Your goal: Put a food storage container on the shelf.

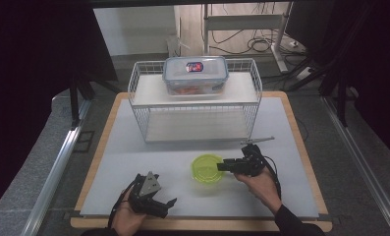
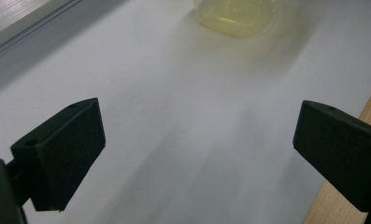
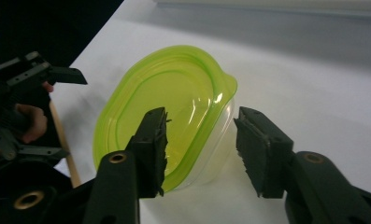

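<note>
Green-lidded tub (image 1: 207, 168): on the white surface (image 1: 133, 157), front centre; its top is cut off and blurred in the left gripper view.
Right tongs (image 3: 199, 149): part open, straddling the tub's rim, gripping nothing.
Left tongs (image 2: 197, 154): wide open, empty.
Box label (image 1: 194, 67): unreadable.

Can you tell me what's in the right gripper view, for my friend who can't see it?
The right gripper, open, has its two black fingers either side of the rim of a round container with a green lid on a white table. The left gripper sits farther off.
</note>
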Action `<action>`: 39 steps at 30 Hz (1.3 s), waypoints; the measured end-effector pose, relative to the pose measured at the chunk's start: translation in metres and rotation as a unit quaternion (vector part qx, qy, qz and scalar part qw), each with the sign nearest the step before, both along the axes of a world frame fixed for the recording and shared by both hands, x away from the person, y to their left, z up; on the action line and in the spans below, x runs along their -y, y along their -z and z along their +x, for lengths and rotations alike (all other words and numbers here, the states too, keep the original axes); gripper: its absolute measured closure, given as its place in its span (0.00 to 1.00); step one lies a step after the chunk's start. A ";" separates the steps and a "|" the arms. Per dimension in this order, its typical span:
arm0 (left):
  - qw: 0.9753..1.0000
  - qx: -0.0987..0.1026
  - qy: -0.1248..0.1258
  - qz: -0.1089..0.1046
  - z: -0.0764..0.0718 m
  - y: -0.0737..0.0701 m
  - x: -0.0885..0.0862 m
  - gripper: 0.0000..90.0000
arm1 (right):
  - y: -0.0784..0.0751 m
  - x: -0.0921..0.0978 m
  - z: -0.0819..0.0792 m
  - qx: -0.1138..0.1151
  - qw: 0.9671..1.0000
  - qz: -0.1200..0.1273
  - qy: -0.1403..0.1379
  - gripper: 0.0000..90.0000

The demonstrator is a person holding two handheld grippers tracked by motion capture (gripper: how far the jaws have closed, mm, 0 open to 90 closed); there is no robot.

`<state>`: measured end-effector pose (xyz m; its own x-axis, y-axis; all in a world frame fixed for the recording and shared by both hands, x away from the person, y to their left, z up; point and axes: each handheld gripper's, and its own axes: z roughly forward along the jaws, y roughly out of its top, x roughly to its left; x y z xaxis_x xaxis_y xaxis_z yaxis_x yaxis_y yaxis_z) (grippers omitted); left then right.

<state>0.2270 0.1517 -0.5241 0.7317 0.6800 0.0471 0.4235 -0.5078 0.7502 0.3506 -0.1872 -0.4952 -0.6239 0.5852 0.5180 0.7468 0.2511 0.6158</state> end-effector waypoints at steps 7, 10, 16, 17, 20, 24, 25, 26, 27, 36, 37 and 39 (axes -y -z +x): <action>1.000 -0.001 0.003 0.002 0.000 0.001 0.002 0.03 | 0.008 0.001 0.008 -0.053 0.998 0.035 -0.005 0.71; 1.000 -0.002 0.004 0.004 0.000 0.001 0.002 0.03 | 0.011 0.003 0.013 -0.083 0.995 0.057 -0.003 0.75; 1.000 -0.002 0.005 0.004 0.000 0.001 0.003 0.03 | 0.012 0.007 0.014 -0.094 0.994 0.062 0.001 0.87; 1.000 -0.002 0.005 0.004 0.000 0.001 0.003 0.03 | 0.012 0.006 0.014 -0.093 0.994 0.062 0.000 0.88; 1.000 -0.002 0.006 0.006 0.000 0.001 0.003 0.03 | 0.009 0.004 0.013 -0.089 0.994 0.055 -0.003 0.90; 1.000 0.000 0.005 0.005 -0.001 0.001 0.003 0.03 | 0.004 -0.002 0.011 -0.078 0.996 0.046 -0.005 0.91; 1.000 0.001 0.005 0.005 -0.001 0.001 0.002 0.03 | 0.002 -0.002 0.010 -0.076 0.996 0.047 -0.006 0.91; 1.000 0.001 0.005 0.005 -0.001 0.001 0.002 0.03 | 0.001 -0.002 0.010 -0.075 0.996 0.051 -0.006 0.91; 1.000 0.001 0.005 0.004 -0.001 0.001 0.002 0.03 | -0.001 -0.001 0.010 -0.077 0.995 0.056 -0.006 0.91; 1.000 0.002 0.004 0.004 -0.001 0.000 0.002 0.03 | -0.020 0.004 0.011 -0.058 0.995 0.076 -0.003 0.91; 1.000 0.002 0.004 0.004 -0.001 0.000 0.002 0.03 | -0.023 0.004 0.012 -0.056 0.995 0.078 -0.004 0.91; 1.000 0.002 0.004 0.004 0.000 0.000 0.002 0.03 | -0.029 0.005 0.013 -0.050 0.996 0.079 -0.003 0.91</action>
